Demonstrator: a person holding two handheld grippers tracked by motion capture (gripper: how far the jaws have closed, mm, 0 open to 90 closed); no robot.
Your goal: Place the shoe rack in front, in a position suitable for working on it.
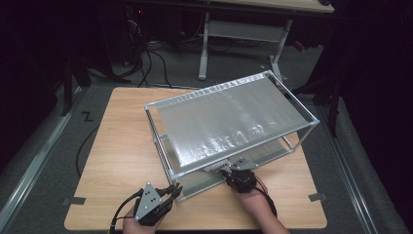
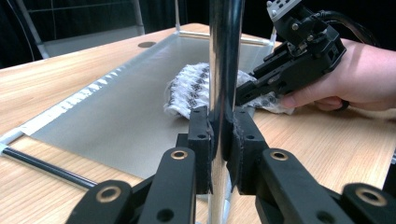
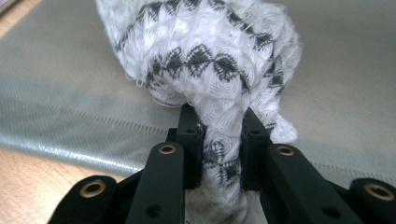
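Wooden worktop (image 1: pixel 122 161) carries a two-tier metal rack (image 1: pixel 229 122) with grey mesh shelves. Nearest the person, the left tool (image 2: pixel 223 140) is pinched on the rack's shiny corner post (image 2: pixel 225 60). Just beyond, the right tool (image 3: pixel 218 140) pinches a bunched white cloth with black zigzag pattern (image 3: pixel 205 51), which lies on the lower shelf (image 2: pixel 116 116) near its front edge.
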